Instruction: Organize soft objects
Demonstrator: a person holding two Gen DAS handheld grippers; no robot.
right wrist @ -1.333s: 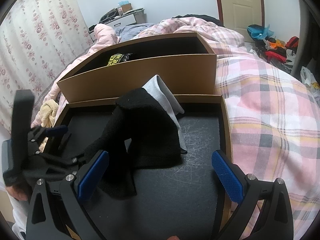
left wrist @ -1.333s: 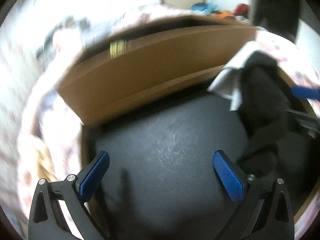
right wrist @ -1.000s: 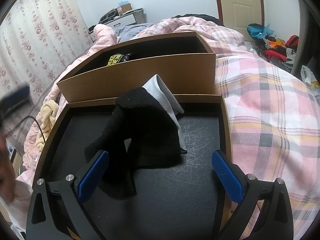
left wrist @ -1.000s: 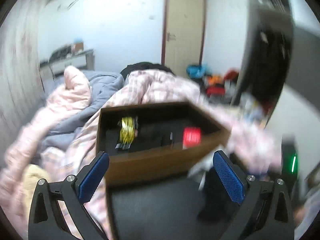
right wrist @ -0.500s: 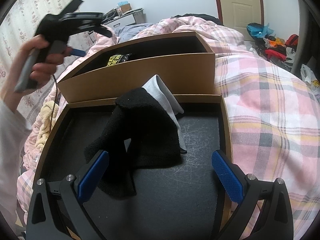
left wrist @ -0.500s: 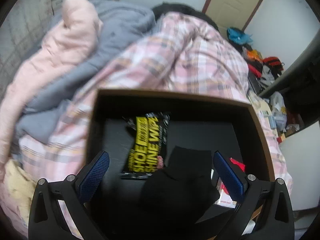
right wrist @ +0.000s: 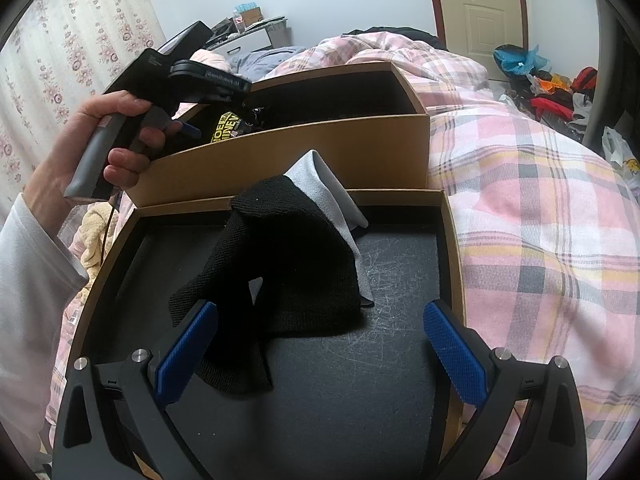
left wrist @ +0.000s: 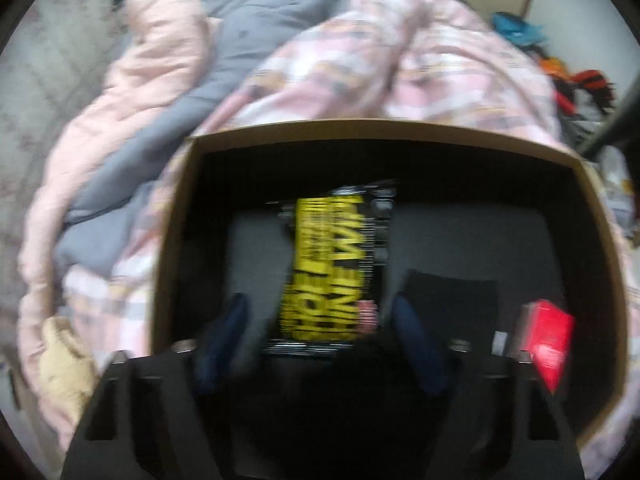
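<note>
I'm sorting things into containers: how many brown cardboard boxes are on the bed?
2. A shallow box lies nearest, holding a black cloth and grey cloth; a deeper box stands behind it, holding a yellow packet. More may lie outside view.

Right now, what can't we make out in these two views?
- Left tool: motion blur smears its fingers; open or gripping, unclear.
- Yellow-and-black printed packet: lettering blurred, left wrist view; mostly behind the brown cardboard box wall in the right.
- Light grey cloth: largely under the black knit fabric.
</note>
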